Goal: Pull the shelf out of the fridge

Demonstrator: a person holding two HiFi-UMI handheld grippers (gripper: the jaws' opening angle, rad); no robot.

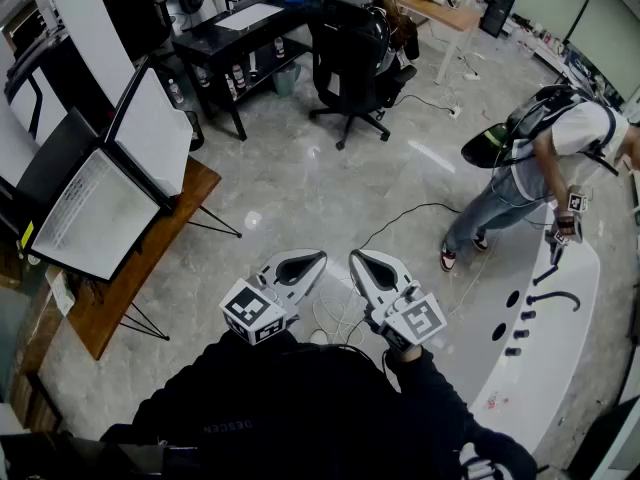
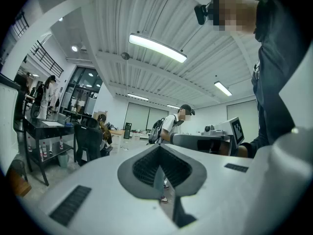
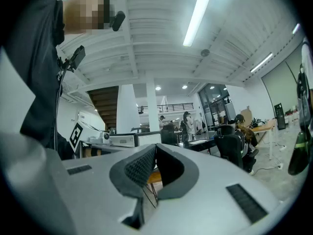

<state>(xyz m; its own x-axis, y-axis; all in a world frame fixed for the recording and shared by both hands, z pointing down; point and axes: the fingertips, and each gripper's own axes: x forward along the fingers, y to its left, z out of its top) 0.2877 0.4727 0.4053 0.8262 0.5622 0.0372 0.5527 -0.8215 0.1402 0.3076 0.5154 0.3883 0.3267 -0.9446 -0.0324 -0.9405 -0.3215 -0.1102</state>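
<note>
Holding left tongs (image 1: 312, 261) and right tongs (image 1: 358, 260) pressed together, empty, level at 6 o'clock. No fridge, no shelf in any view. Risks while searching: snagging floor cable (image 1: 418, 206) at 12 o'clock, bumping person (image 1: 540, 158) at 2 o'clock.

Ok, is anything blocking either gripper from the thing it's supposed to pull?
Cannot be judged: no fridge or shelf shows in any view. The white left gripper and the white right gripper are both shut and empty, held side by side above the grey floor.
</note>
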